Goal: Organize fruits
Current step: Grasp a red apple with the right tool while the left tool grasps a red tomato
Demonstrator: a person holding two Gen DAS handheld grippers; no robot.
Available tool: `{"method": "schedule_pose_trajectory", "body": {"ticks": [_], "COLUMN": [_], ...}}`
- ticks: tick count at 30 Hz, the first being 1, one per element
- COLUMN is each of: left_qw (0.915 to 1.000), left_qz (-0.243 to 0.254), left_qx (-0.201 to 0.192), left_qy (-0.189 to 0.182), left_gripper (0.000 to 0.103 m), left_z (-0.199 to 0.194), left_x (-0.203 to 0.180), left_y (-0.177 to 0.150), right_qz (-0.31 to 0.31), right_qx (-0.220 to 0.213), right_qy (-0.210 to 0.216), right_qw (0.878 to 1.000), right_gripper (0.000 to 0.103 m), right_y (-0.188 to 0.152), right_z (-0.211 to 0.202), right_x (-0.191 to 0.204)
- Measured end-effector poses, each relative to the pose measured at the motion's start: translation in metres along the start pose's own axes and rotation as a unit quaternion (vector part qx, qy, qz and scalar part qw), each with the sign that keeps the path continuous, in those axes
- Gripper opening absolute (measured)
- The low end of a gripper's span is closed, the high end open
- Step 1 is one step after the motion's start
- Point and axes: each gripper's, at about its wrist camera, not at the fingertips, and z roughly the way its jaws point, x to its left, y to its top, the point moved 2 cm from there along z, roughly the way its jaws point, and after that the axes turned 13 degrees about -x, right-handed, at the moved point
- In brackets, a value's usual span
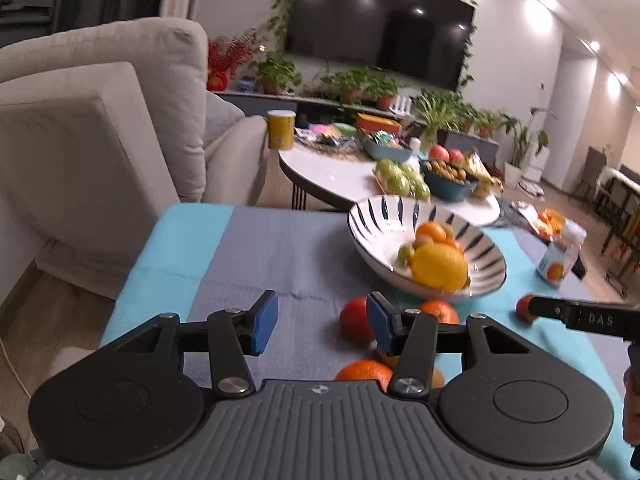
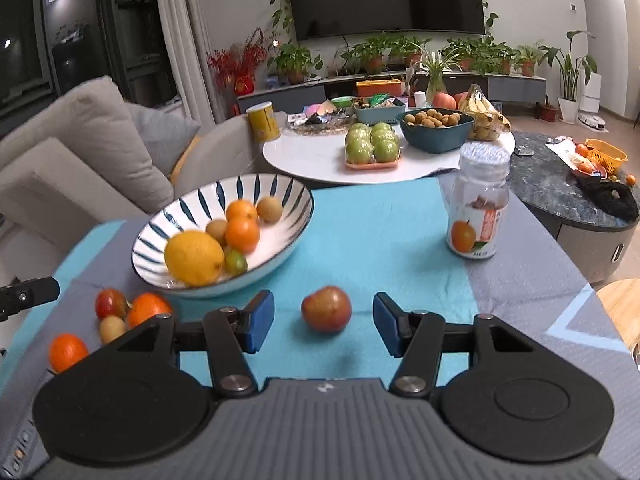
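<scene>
A blue-striped white bowl (image 2: 256,188) on the blue-grey cloth holds a lemon (image 2: 194,252), two oranges and small green and brown fruits. My right gripper (image 2: 323,328) is open, and a red-green fruit (image 2: 327,308) lies on the cloth between its blue pads, untouched. Left of the bowl's front lie two oranges (image 2: 148,308), a red fruit (image 2: 110,302) and a small pale one. My left gripper (image 1: 322,326) is open over bare cloth with nothing between its pads. Loose oranges (image 1: 356,320) lie just past its right pad, below the bowl (image 1: 376,216).
A jar (image 2: 480,204) with an orange label stands on the cloth at the right. Behind are a white round table (image 2: 312,156) with green apples, a teal bowl and bananas, a dark round table (image 2: 560,184) at the right, and a beige sofa (image 1: 100,120) at the left.
</scene>
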Motion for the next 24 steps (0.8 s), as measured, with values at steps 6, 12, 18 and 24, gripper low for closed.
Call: {"method": "schedule_pose_trajectory", "body": {"ticks": [6, 12, 18, 24], "left_qw": [0.9995, 0.9987, 0.9977, 0.9961], "left_qz": [0.011, 0.027, 0.032, 0.043], "left_qx": [0.017, 0.030, 0.038, 0.049], "left_qy": [-0.025, -0.031, -0.046, -0.060], "left_gripper": [0.046, 0.046, 0.046, 0.045], "left_z": [0.014, 0.030, 0.036, 0.041], "left_x": [-0.003, -0.006, -0.008, -0.016], "left_y": [-0.005, -0.007, -0.006, -0.009], "right_qz": [0.012, -0.004, -0.006, 0.002], "right_qx": [0.007, 0.012, 0.009, 0.012], "right_qy": [-0.018, -0.006, -0.001, 0.004], "right_qw": [1.000, 1.000, 1.000, 1.000], "right_gripper": [0.061, 0.061, 0.061, 0.061], "right_y": [-0.006, -0.011, -0.013, -0.012], "right_z": [0.007, 0.009, 0.007, 0.006], "right_x": [-0.003, 0.001, 0.004, 0.003]}}
